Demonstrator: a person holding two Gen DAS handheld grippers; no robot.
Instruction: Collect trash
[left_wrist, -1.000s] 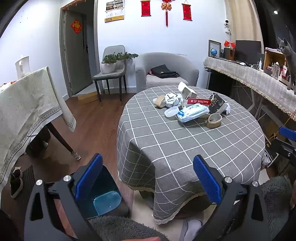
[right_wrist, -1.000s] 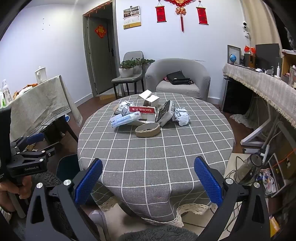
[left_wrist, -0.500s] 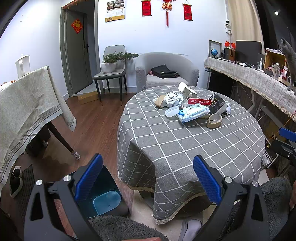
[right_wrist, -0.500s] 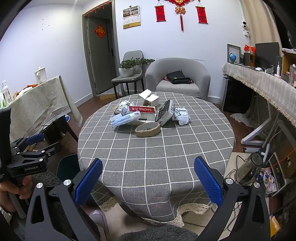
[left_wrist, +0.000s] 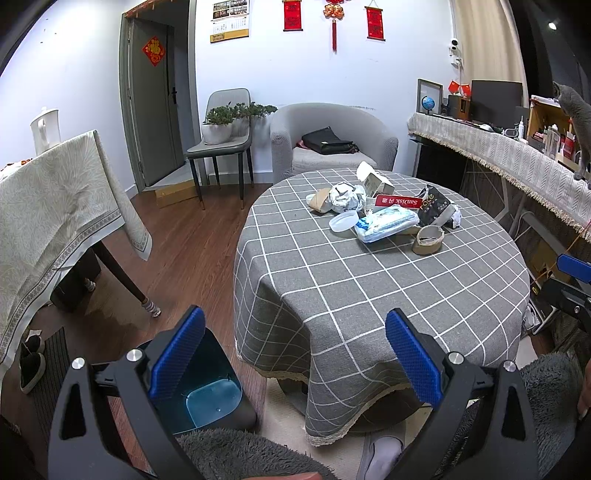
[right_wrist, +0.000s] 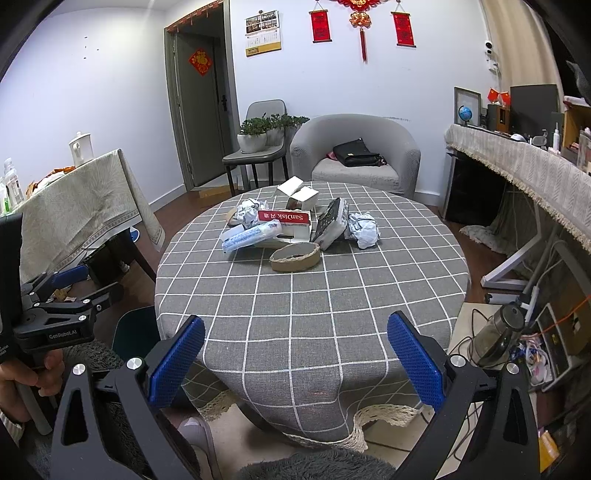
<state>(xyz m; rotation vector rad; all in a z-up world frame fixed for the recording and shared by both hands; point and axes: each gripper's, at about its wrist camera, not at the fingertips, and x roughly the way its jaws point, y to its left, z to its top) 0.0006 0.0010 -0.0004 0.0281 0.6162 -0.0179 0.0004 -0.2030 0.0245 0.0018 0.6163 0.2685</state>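
Blue-lined bin (left_wrist: 207, 391) sits on the floor at seven o'clock of the table (left_wrist: 369, 288), just behind the left gripper (left_wrist: 295, 354), whose fingers are spread wide and empty. Trash is piled at the table's twelve o'clock: cup lid (left_wrist: 343, 222), wipes pack (left_wrist: 386, 229), tape roll (right_wrist: 294, 257), crumpled paper (right_wrist: 363, 229). Right gripper (right_wrist: 295, 358) is likewise spread, holding nothing. Best, I judge, to reach for the near tape roll first, closing across its rim.
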